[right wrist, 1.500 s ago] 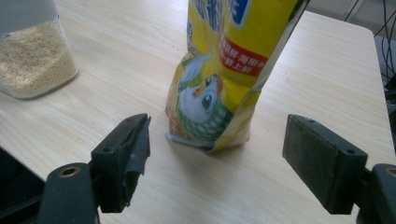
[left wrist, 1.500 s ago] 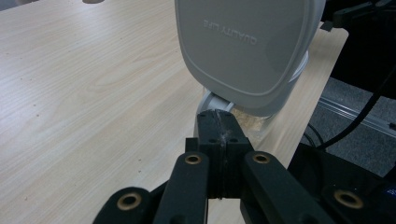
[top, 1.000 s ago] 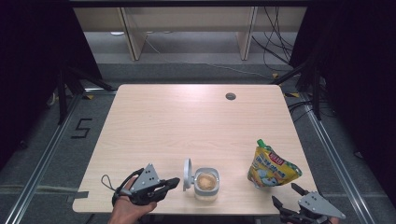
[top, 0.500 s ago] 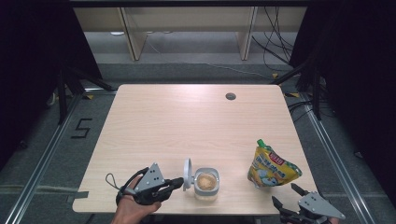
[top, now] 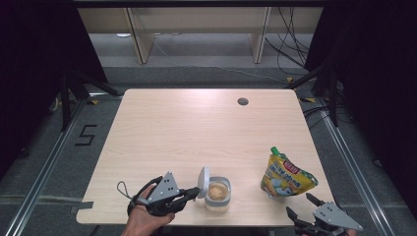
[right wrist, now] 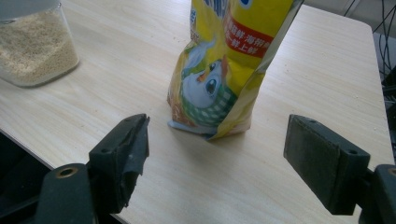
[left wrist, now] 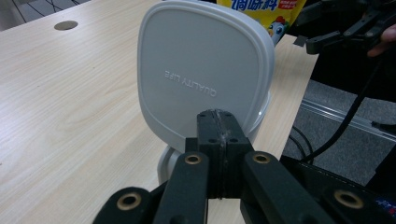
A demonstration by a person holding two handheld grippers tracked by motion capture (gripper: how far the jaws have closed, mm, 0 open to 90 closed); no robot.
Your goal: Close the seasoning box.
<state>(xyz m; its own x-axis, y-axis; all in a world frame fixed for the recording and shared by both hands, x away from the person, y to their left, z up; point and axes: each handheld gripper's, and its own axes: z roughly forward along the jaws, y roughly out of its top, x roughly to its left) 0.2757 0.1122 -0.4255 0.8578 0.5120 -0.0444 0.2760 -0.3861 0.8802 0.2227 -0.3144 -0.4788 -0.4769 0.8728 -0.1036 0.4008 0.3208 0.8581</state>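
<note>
A clear square container (top: 218, 193) of beige grains stands near the table's front edge, and its white lid (top: 202, 182) is hinged upright on its left side. My left gripper (top: 195, 191) is shut with nothing between its jaws, its tip at the outer face of the lid (left wrist: 205, 74). In the left gripper view, the closed pads (left wrist: 218, 116) sit low against that face. A yellow seasoning pouch (top: 285, 174) stands to the right. My right gripper (top: 299, 204) is open just in front of the pouch (right wrist: 219, 70), apart from it.
The wooden table (top: 196, 132) has a cable hole (top: 242, 101) at the back right. The container (right wrist: 35, 46) and pouch stand close to the front edge. Dark frame legs and cables lie on the floor around the table.
My left gripper has edged slightly right, toward the upright lid. The right gripper, the pouch and the container have stayed put.
</note>
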